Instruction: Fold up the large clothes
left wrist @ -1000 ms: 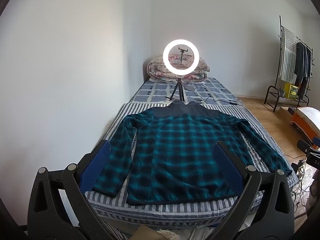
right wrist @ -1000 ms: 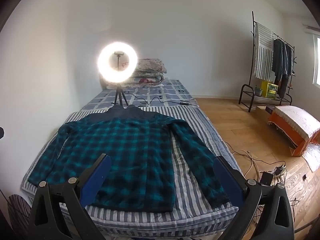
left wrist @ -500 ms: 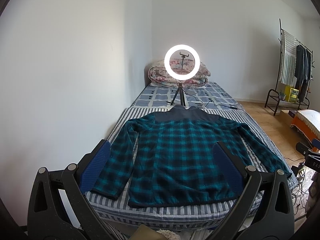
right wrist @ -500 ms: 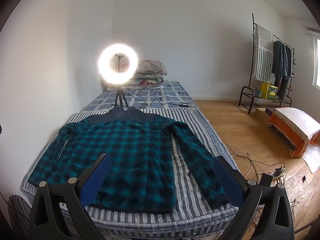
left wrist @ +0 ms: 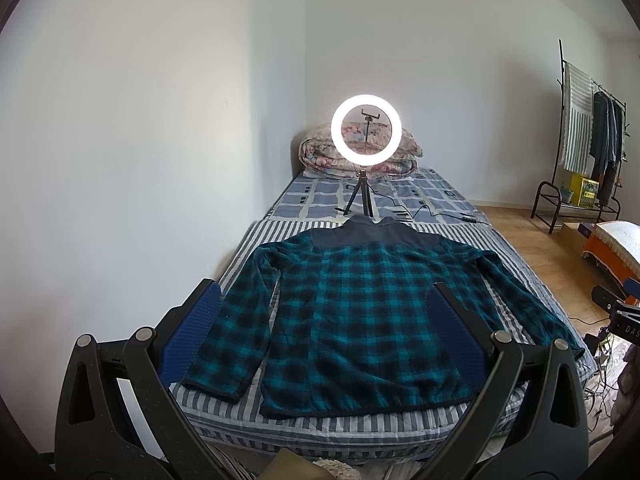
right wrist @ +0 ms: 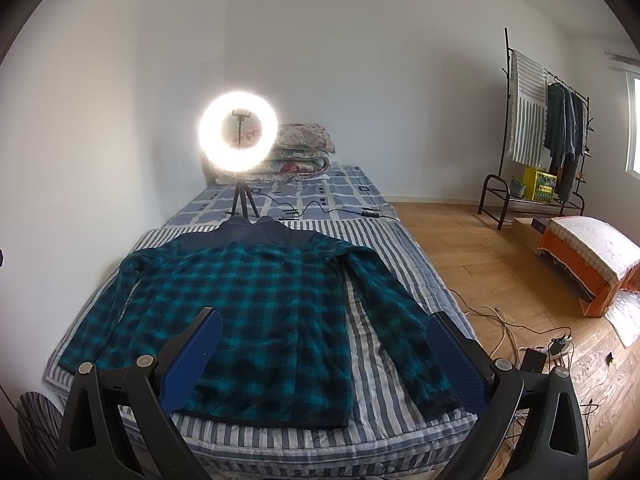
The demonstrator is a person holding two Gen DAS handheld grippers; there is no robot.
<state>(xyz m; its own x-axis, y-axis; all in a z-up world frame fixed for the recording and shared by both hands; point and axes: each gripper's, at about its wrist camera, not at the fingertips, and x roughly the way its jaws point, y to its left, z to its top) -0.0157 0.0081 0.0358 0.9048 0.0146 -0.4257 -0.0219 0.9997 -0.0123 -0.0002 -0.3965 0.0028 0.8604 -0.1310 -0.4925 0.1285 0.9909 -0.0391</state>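
A teal and black plaid fleece jacket (left wrist: 360,300) with a dark navy yoke lies flat, back up, on the striped bed (left wrist: 248,404), sleeves spread down both sides. It also shows in the right wrist view (right wrist: 256,312). My left gripper (left wrist: 324,312) is open and empty, held above the foot of the bed in front of the hem. My right gripper (right wrist: 324,336) is open and empty, held above the bed's near right part, over the jacket's right sleeve (right wrist: 400,332). Neither touches the cloth.
A lit ring light on a tripod (left wrist: 366,136) stands on the bed just behind the collar, with a cable (right wrist: 320,210) trailing right. Folded quilts (left wrist: 316,156) lie at the head. A clothes rack (right wrist: 548,120), an orange stool (right wrist: 592,264) and floor cables (right wrist: 520,340) are at the right.
Both grippers have drawn back and risen a little, so the bed and jacket sit lower and farther in the views. The jacket has not moved.
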